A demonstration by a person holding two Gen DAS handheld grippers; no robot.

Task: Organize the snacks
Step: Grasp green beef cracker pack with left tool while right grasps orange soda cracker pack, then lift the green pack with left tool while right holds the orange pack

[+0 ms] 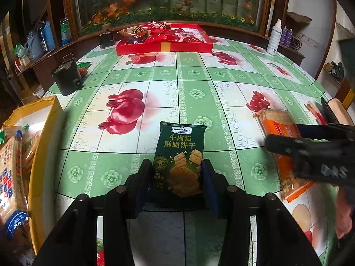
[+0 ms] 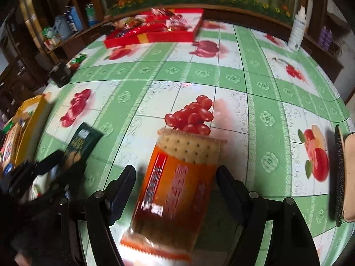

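Observation:
My left gripper [image 1: 176, 168] is shut on the near end of a dark green cracker packet [image 1: 180, 153], which lies on the fruit-patterned tablecloth [image 1: 199, 88]. To its right lies an orange cracker packet [image 1: 277, 126], partly hidden by my blurred right gripper [image 1: 310, 155]. In the right wrist view the orange packet [image 2: 177, 177] sits between the fingers of my right gripper [image 2: 176, 177]. That gripper is open, with a gap on each side of the packet. The green packet [image 2: 82, 141] and left gripper [image 2: 44, 168] show at the left there.
A red gift box [image 1: 164, 46] with several snacks stands at the table's far side. A yellow bag [image 1: 40, 133] of cracker packs leans at the left edge. Also on the table are a black container [image 1: 66, 77], a small green-red packet [image 1: 83, 65] and a white bottle [image 1: 274, 37].

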